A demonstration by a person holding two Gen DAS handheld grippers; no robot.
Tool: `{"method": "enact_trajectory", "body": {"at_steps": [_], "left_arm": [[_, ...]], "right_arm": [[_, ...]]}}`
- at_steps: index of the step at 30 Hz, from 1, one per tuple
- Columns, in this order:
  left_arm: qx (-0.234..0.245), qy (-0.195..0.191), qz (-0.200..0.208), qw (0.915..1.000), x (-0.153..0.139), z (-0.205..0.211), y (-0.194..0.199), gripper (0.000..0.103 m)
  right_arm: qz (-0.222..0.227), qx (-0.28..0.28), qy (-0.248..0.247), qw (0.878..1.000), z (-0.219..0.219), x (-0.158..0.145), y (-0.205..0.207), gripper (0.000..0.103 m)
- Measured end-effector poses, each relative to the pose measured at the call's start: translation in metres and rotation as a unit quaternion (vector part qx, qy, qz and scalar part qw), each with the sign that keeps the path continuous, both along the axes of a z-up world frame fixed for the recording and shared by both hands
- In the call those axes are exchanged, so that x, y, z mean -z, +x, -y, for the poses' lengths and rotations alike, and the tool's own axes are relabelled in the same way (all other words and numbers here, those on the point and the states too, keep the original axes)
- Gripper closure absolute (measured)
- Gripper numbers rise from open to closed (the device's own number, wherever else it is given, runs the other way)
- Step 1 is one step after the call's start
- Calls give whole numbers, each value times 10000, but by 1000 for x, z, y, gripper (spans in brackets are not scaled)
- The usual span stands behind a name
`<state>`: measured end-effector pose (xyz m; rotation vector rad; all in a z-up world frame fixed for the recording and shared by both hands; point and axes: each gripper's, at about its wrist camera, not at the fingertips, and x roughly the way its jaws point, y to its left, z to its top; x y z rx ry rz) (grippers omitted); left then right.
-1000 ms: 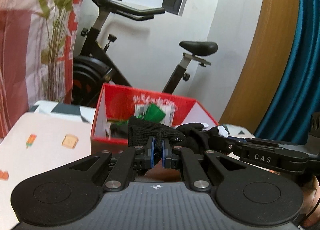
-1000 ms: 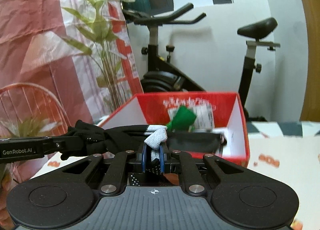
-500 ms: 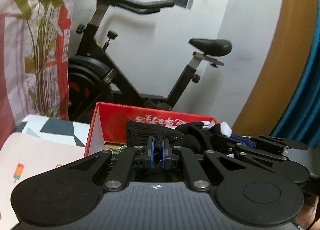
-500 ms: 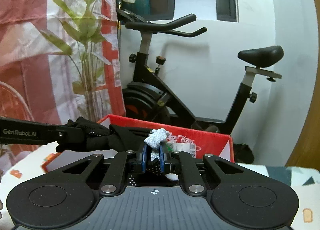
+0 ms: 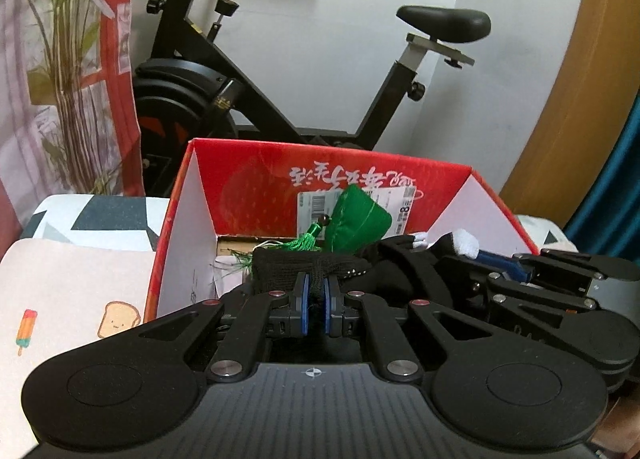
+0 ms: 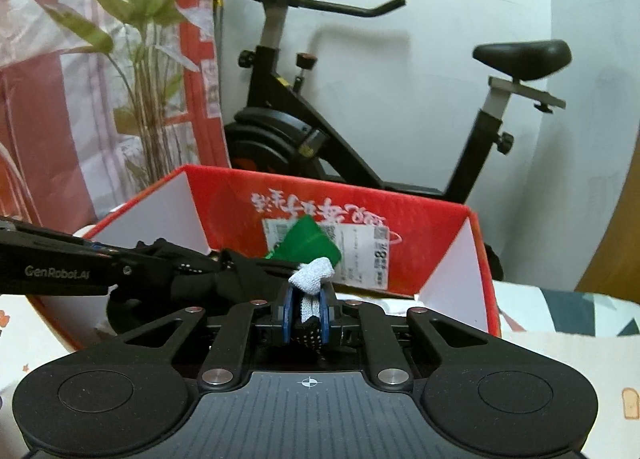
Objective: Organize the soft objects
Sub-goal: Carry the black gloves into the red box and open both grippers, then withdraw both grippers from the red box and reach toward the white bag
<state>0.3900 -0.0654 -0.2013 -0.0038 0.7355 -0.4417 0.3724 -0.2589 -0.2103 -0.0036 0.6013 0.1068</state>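
Observation:
A black knit glove (image 5: pixel 288 267) with a grey-white fingertip (image 6: pixel 312 277) stretches between my two grippers, just over the near rim of an open red cardboard box (image 5: pixel 256 179). My left gripper (image 5: pixel 315 291) is shut on the glove's black cuff. My right gripper (image 6: pixel 306 299) pinches the grey fingertip; its jaws are opening slightly, with the glove still between the pads. A green fabric pouch (image 5: pixel 356 223) with a tassel lies inside the box against the far wall. The right gripper (image 5: pixel 500 263) also shows at the right of the left wrist view.
The box (image 6: pixel 432 235) stands on a table with a printed cloth (image 5: pixel 72 291). Behind it are a black exercise bike (image 5: pixel 224 107), a plant (image 6: pixel 148 71) before a red-and-white curtain, a white wall and a wooden panel (image 5: pixel 580 107).
Both grippers have carried the glove forward and a little down to the red box. The box now looks larger and its inside shows. Both grips look unchanged.

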Motion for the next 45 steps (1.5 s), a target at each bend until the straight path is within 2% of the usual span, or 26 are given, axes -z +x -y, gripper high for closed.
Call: {"method": "enact_trajectory", "body": {"at_steps": [4, 5, 7, 9, 11, 14, 16, 18, 21, 22, 24, 26, 28, 33, 36, 45], "left_arm": [[115, 131, 80, 9998, -1, 0, -1, 92], [150, 169, 110, 9997, -2, 1, -1, 89], [214, 217, 172, 9994, -5, 2, -3, 77], [194, 281, 271, 9990, -8, 1, -7, 54], [145, 324, 366, 9987, -12, -1, -11, 51], [81, 297, 420, 9986, -17, -6, -16, 50], [39, 290, 442, 9986, -21, -10, -22, 49], [7, 277, 457, 9986, -23, -15, -28, 43], [-62, 192, 457, 9988, -25, -25, -42, 42], [-88, 185, 444, 9988, -25, -28, -47, 41], [-112, 169, 430, 9989, -25, -35, -57, 35], [-80, 149, 422, 9990, -25, -42, -68, 31], [-30, 159, 449, 9989, -25, -50, -78, 26], [-82, 326, 498, 9982, -24, -64, -96, 4], [-113, 357, 524, 9979, -22, -70, -108, 0], [-229, 274, 232, 9991, 2, -77, -127, 0]], "right_arm": [[-10, 169, -145, 9998, 4, 2, -4, 83], [-19, 224, -161, 9996, 6, 2, -5, 82], [-14, 340, -170, 9993, 10, 1, -9, 79], [16, 413, -146, 9990, 14, -1, -14, 79], [34, 480, -137, 9987, 16, -4, -20, 77], [62, 558, -36, 9984, 22, -9, -30, 72], [90, 576, 27, 9983, 24, -12, -38, 64], [140, 584, 79, 9982, 27, -16, -47, 49], [222, 583, 275, 9977, 28, -21, -63, 30], [224, 595, 326, 9974, 27, -23, -67, 27], [237, 634, 380, 9970, 27, -25, -75, 11], [247, 636, 443, 9967, 26, -26, -84, 0], [164, 538, 555, 9969, 24, -27, -90, 0], [105, 617, 373, 9973, 10, -27, -106, 0], [97, 644, 362, 9972, 3, -24, -117, 0], [-105, 837, 500, 9952, 0, -2, -147, 0]]}}
